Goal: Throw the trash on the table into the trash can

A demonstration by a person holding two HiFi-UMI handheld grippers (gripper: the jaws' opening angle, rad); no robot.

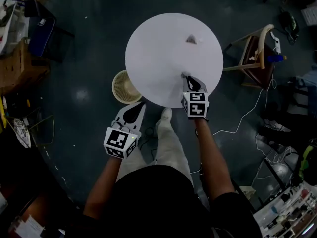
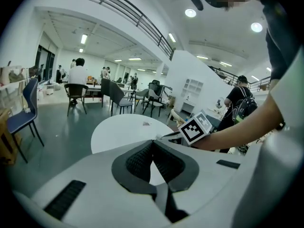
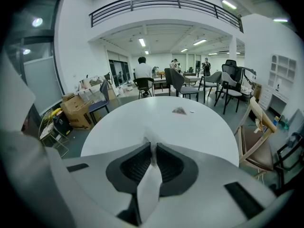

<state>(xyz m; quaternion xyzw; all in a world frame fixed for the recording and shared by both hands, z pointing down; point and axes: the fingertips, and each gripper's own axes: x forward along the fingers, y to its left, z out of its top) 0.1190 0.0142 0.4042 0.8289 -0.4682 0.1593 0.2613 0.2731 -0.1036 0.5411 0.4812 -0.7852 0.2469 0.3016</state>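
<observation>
A crumpled grey scrap of trash lies on the far part of the round white table; the right gripper view shows the scrap with a tiny white bit beside it. My right gripper hangs over the table's near edge, shut on a strip of white paper that runs back between the jaws. A round woven trash can stands on the floor, partly under the table's left edge. My left gripper is off the table, just this side of the can, jaws closed with nothing seen in them.
A wooden chair stands right of the table, with cables trailing over the dark floor. A blue chair and cardboard boxes are at the far left. My own legs and shoe are below the table's near edge.
</observation>
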